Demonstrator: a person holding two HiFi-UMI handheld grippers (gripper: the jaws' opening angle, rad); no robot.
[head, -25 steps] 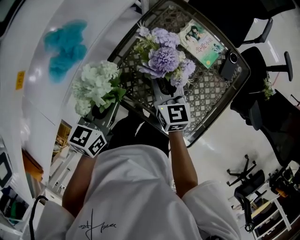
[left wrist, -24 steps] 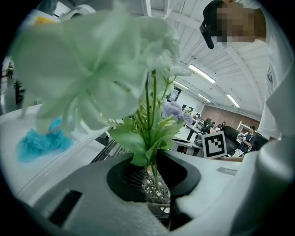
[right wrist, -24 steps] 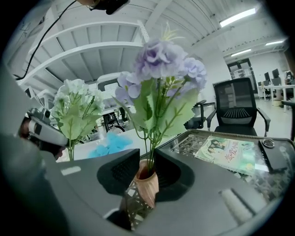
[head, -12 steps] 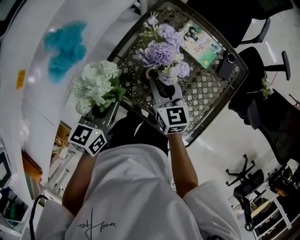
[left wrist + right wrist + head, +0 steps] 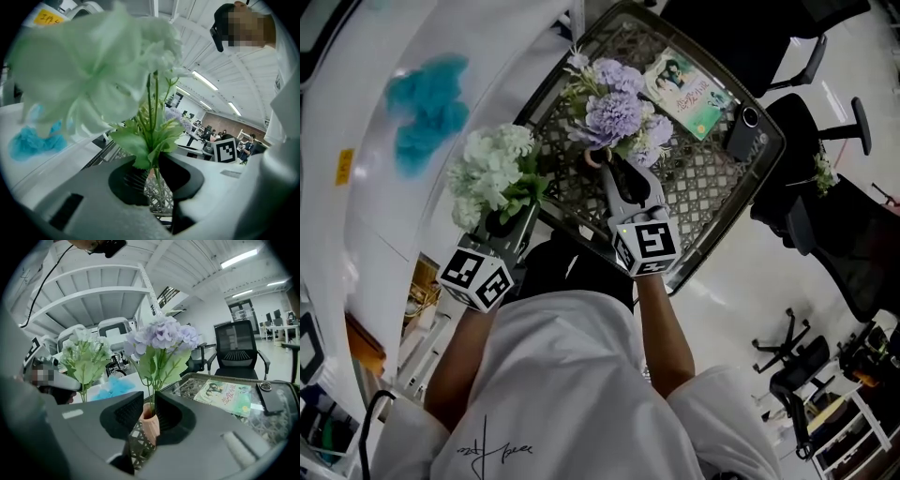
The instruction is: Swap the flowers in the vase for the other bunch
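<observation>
Your right gripper [image 5: 621,171] is clamped on the stems of the purple bunch [image 5: 614,108], its jaws drawn close with only the stems between them. In the right gripper view, those stems run straight down from the jaws into the mouth of the pink vase [image 5: 149,425], which shows in the narrow gap just past the tips. The blooms stand upright above the jaws. The vase stands on the lattice table [image 5: 712,178], near its left edge, and in the head view its rim shows just beside your right fingertips.

Your left gripper [image 5: 506,220] is closed on the stems of the white bunch [image 5: 492,169]. In the left gripper view, the thin green stems and a leaf are pinched where the two jaws meet, and the pale blooms fill the upper left, blurred and close to the lens. You hold this bunch upright off the table's left edge, apart from the vase and level with your other hand.

On the far side of the table lies a book [image 5: 689,92], and a phone [image 5: 741,133] lies just beside it toward the right corner. Neither touches the vase. A blue tuft [image 5: 427,103] lies on the white surface left of the table, beyond the white bunch.
</observation>
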